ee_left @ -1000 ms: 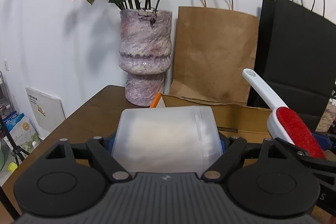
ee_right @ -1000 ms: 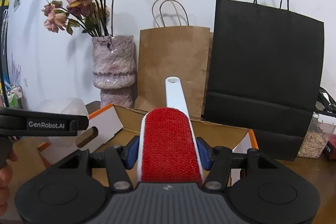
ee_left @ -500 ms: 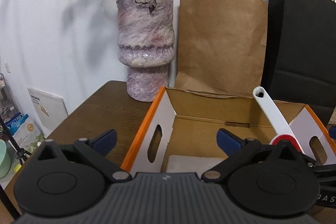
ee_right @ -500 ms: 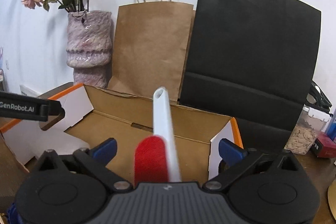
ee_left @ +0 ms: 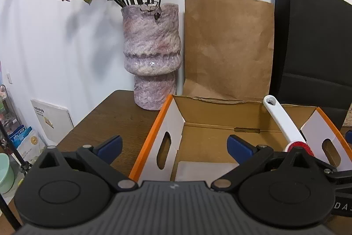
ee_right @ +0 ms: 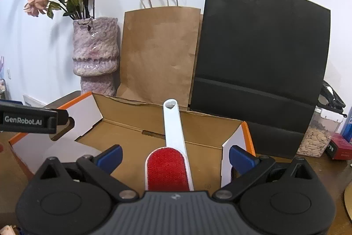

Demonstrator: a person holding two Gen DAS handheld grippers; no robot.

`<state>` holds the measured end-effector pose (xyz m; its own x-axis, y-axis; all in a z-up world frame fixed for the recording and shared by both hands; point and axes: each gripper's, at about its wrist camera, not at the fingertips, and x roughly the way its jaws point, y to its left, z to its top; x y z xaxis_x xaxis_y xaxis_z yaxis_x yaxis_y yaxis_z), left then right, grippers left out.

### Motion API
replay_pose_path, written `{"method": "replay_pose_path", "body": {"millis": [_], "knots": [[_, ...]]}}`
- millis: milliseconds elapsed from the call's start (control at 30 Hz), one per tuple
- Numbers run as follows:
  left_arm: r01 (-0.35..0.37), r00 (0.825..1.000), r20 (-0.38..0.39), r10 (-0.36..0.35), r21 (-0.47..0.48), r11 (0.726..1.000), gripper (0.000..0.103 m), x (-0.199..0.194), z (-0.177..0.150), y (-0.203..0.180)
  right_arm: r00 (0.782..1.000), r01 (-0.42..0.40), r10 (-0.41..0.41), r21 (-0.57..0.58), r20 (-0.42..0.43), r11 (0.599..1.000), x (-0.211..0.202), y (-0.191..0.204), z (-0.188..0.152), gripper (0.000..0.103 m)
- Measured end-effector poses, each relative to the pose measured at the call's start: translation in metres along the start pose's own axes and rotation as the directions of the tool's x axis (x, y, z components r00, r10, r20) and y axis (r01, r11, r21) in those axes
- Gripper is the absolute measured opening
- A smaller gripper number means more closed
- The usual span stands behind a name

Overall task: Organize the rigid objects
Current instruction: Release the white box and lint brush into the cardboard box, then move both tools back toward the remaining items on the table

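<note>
Over the cardboard box (ee_left: 211, 129), the left wrist view shows the left gripper (ee_left: 173, 145) with its jaws spread wide and nothing between them; they have just been opening. A pale plastic container (ee_left: 204, 170) lies on the box floor just below, only partly in sight. The lint brush (ee_left: 283, 122) leans at the right side of the box, handle up toward the back wall. Judged from this, the drop is done, so the hand should lift straight up and back, keeping the blue pads clear of the orange-edged side flap (ee_left: 169, 124), which sits between the jaws.

In the right wrist view, the right gripper (ee_right: 175, 158) is likewise fully spread and holds nothing, its jaws having just been opening. The brush's red pad (ee_right: 167, 169) lies between the pads without touching either; its white handle points at the back wall. Withdraw upward rather than sideways, or a pad may catch the brush and drag it. The vase (ee_right: 95, 52) and paper bags (ee_right: 158, 54) stand close behind, so avoid pushing forward.
</note>
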<state>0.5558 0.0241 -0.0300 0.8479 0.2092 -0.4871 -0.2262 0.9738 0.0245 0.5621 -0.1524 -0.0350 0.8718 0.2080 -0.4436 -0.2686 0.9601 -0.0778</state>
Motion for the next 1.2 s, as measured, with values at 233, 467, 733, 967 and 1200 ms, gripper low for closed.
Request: {"method": "replay_pose_path", "body": {"millis": [233,467,733,967,1200], "knots": [[0.007,0.999,0.035,-0.007,-0.002,1.000,0.103,-0.021,-0.007,0.008,1.000,0.005,-0.006,0.018,0.016,1.000,-0.020,-0.001,-0.008,0.103],[0.020,0.999,0.043,-0.021,0.007,1.000,0.103,-0.044,-0.021,0.017,1.000,0.008,-0.009,0.022,0.026,1.000,-0.046,0.005,-0.019,0.103],[0.024,0.999,0.044,-0.024,0.005,1.000,0.103,-0.073,-0.045,0.028,0.999,0.024,-0.025,0.017,0.021,1.000,-0.075,0.013,-0.039,0.103],[0.036,0.998,0.045,-0.036,-0.007,0.999,0.103,-0.098,-0.063,0.038,1.000,0.024,-0.024,0.023,0.020,0.999,-0.103,0.023,-0.059,0.103],[0.036,0.999,0.022,-0.036,0.010,0.999,0.103,-0.122,-0.084,0.039,0.999,0.030,-0.030,0.009,0.025,1.000,-0.134,0.039,-0.080,0.103]]}}
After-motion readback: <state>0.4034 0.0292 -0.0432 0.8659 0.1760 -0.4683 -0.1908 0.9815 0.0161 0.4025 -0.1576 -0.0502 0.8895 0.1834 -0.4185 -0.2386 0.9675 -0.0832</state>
